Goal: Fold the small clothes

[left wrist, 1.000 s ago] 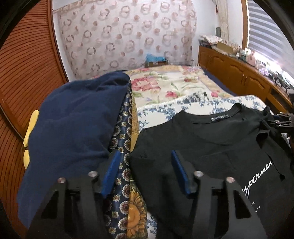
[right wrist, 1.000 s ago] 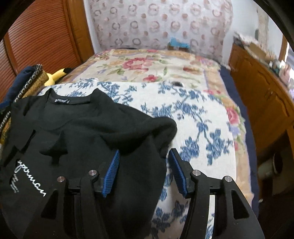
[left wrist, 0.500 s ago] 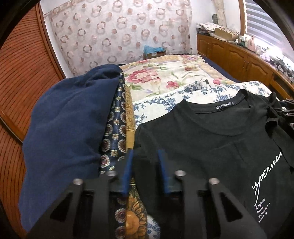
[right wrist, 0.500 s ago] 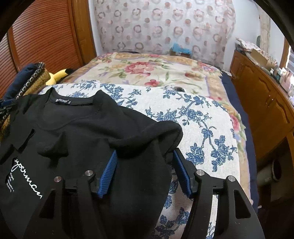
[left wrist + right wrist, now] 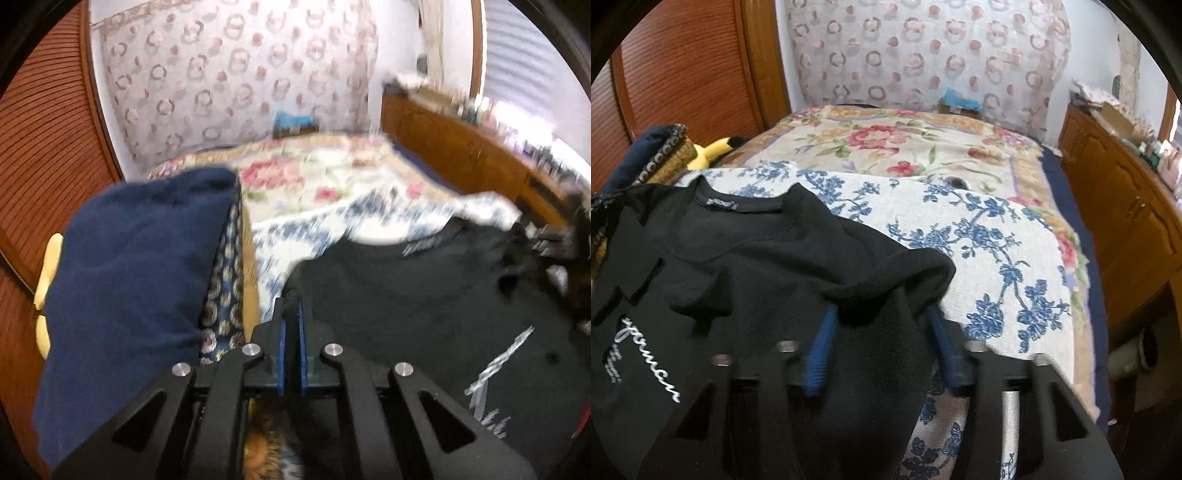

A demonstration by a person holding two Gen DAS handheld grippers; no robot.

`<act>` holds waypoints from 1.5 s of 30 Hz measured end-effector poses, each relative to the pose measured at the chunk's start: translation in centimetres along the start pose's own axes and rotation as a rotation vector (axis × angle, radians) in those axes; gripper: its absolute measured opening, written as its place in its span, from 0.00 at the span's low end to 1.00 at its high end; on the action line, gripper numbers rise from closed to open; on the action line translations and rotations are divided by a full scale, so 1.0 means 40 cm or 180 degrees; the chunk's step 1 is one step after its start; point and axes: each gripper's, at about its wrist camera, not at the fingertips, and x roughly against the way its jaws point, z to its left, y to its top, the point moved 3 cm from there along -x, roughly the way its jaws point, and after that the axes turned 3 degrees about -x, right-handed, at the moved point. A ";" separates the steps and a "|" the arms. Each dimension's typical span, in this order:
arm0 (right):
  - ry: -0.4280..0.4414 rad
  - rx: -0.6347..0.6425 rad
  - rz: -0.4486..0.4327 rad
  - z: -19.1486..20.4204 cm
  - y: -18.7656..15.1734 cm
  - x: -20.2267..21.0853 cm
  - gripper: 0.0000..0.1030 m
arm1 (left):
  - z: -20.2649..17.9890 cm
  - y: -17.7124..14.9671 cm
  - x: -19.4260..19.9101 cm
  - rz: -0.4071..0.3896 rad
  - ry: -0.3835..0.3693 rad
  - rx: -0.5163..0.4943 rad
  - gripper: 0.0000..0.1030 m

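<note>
Left gripper [image 5: 291,314] now clenched on black T-shirt [image 5: 424,295] edge, right gripper [image 5: 881,325] closing around its sleeve

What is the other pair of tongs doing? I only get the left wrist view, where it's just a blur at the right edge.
Observer: The right tongs straddle the sleeve of the black T-shirt; their jaws have just been closing on it, though I cannot tell if they pinch yet.
Visitor: And that yellow thing beside the navy pile?
Observer: It's a yellow plush toy, lying beside the folded pile.
Visitor: Anything farther up the bed?
Observer: A small dark object rests on the floral blanket.
</note>
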 end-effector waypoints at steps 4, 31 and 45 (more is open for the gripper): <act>0.0228 -0.0046 -0.0035 0.002 0.012 0.025 0.06 | -0.019 0.020 0.087 -0.0224 -0.0125 -0.0034 0.02; 0.0173 0.0014 -0.0785 0.164 -0.269 0.507 0.05 | -0.021 -0.397 0.471 -0.0552 -0.0295 0.0286 0.02; 0.0231 -0.0257 -0.0518 0.176 -0.444 0.504 0.05 | -0.027 -0.538 0.471 -0.0403 -0.0375 0.0427 0.02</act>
